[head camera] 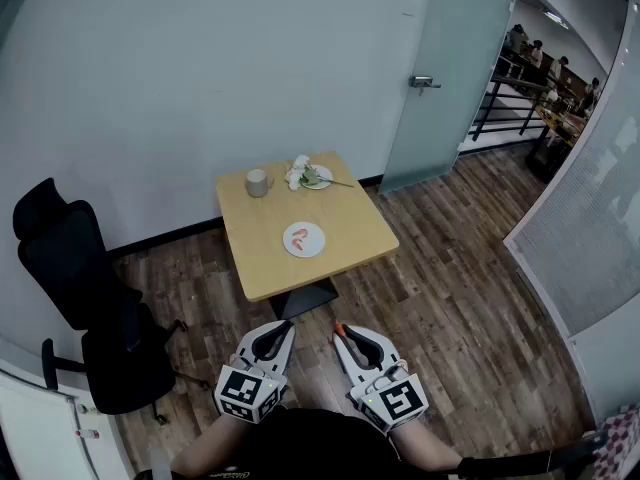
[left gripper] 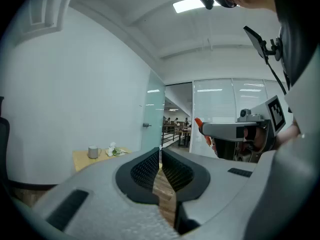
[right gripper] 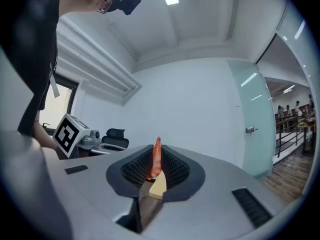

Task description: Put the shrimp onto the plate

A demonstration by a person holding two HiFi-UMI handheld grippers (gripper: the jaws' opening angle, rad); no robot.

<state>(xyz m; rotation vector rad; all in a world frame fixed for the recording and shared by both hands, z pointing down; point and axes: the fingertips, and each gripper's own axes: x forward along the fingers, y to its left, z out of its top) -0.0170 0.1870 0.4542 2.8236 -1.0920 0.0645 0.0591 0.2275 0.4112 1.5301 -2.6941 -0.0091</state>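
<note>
The right gripper (right gripper: 156,157) is clamped on an orange shrimp (right gripper: 157,148), which stands upright between its jaws with its tip poking out above them. The left gripper (left gripper: 160,157) has its jaws together with nothing between them. In the head view both are held low, close to the person's body and well apart from the small square wooden table (head camera: 345,223).

Near the front-middle of the tabletop sits a white plate (head camera: 316,249) with another shrimp (head camera: 299,235) lying in it. At the far left corner stands a grey mug (head camera: 258,182). By the far edge a second plate (head camera: 324,174) holds greens (head camera: 311,178), with crumpled white tissue (head camera: 297,171) at its left side. A black office chair (head camera: 90,298) stands left of the table.
</note>
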